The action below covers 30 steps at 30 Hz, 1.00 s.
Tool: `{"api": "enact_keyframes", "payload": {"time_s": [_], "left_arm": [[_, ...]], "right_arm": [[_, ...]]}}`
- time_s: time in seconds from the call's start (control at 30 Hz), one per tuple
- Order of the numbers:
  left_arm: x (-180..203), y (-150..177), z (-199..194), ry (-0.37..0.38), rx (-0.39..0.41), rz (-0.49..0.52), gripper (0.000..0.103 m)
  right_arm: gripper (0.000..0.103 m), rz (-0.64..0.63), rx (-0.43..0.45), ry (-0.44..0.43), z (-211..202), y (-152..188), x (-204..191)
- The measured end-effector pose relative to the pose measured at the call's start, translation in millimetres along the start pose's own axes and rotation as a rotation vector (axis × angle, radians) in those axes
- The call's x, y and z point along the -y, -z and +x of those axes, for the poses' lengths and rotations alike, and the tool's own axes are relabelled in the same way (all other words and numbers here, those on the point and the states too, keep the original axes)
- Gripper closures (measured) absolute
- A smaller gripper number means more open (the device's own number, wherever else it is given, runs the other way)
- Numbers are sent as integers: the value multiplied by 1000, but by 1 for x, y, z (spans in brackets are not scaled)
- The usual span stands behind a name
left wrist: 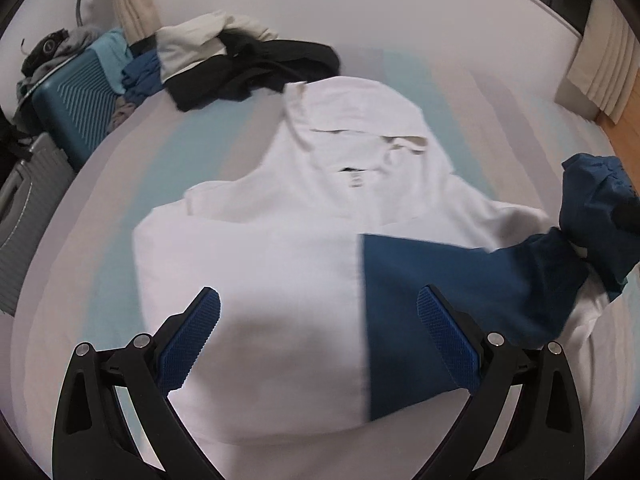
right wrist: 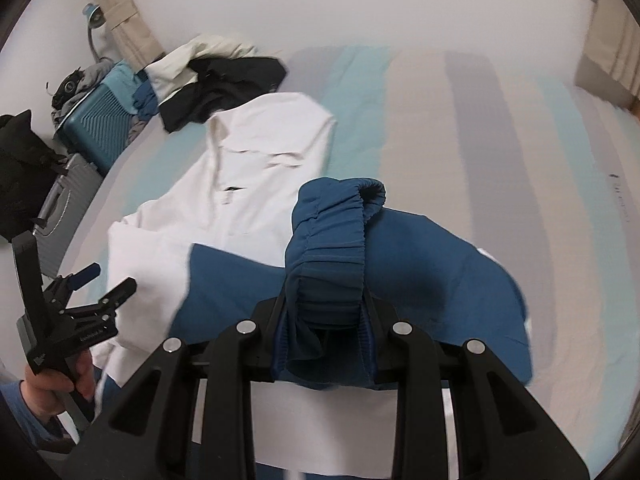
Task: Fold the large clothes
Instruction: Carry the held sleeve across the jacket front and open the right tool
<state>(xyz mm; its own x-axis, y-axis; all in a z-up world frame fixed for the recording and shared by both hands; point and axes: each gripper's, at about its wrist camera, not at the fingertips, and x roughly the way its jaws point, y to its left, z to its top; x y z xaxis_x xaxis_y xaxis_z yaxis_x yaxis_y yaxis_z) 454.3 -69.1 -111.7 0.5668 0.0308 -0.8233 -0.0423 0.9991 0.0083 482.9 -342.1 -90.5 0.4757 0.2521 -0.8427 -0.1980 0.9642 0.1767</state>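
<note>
Jaws of the right gripper (right wrist: 326, 320) clench the blue sleeve cuff (right wrist: 332, 272); left gripper (left wrist: 318, 344) jaws gape, empty.

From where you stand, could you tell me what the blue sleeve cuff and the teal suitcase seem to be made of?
Cuff: thin woven fabric, matte, probably synthetic; it gathers into fine elastic ruching.
Suitcase: seemingly hard moulded plastic, slight sheen; its shell has crisp chevron ribs.
</note>
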Motion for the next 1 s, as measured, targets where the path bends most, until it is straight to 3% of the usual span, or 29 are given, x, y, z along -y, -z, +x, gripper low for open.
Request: {"api": "enact_keyframes", "payload": {"time_s": [0.53, 0.83, 1.0], "left_arm": [[-192, 5, 3, -28, -14, -91, 6], [-255, 13, 11, -31, -33, -125, 6], [-279, 27, 18, -33, -64, -155, 6]], "right_arm": [[76, -85, -67, -101, 82, -8, -227], [76, -218, -145, -118, 125, 15, -327], [76, -266, -199, -97, 153, 37, -355]]}}
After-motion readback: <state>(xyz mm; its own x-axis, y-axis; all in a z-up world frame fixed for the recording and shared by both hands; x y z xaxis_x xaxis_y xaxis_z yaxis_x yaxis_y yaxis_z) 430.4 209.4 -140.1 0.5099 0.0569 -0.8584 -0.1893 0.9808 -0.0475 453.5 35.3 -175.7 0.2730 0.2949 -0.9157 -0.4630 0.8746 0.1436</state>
